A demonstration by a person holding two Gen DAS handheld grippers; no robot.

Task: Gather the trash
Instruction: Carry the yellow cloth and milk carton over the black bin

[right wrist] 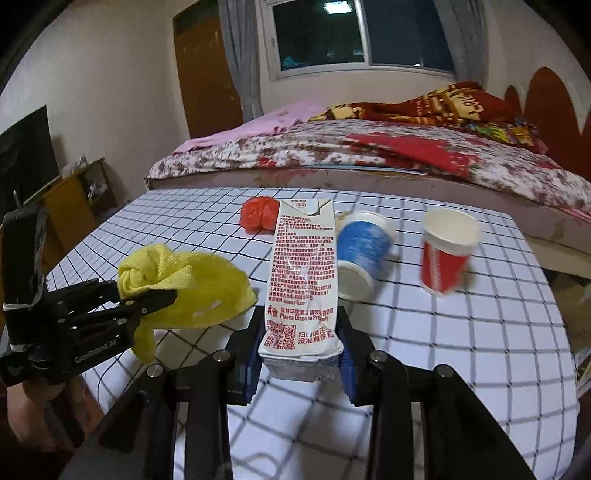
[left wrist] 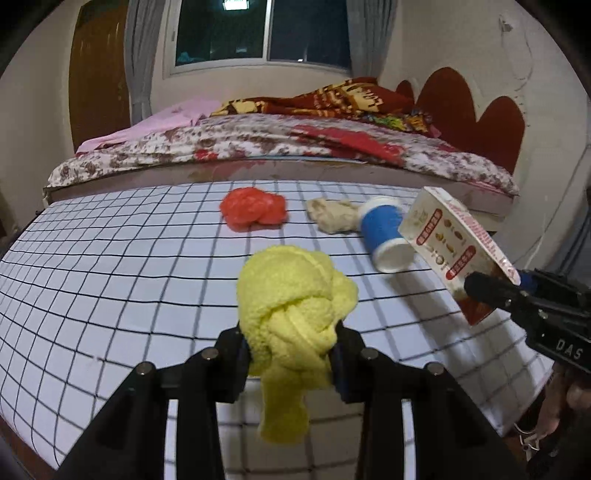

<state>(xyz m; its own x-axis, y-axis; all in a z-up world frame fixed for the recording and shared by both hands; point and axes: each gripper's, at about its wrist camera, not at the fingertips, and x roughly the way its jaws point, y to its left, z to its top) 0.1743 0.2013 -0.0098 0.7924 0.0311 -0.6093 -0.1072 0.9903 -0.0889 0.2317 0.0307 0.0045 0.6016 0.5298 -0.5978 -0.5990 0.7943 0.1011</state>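
Note:
My left gripper is shut on a knotted yellow cloth and holds it above the checked table; the cloth also shows in the right wrist view. My right gripper is shut on a white milk carton with red print, held upright; the carton also shows in the left wrist view. On the table lie a crumpled red wad, a beige crumpled wad, a blue paper cup on its side and a red paper cup standing.
A bed with floral and red blankets runs along the table's far edge. A wooden door and a window are behind. A dark TV on a wooden cabinet stands at the left.

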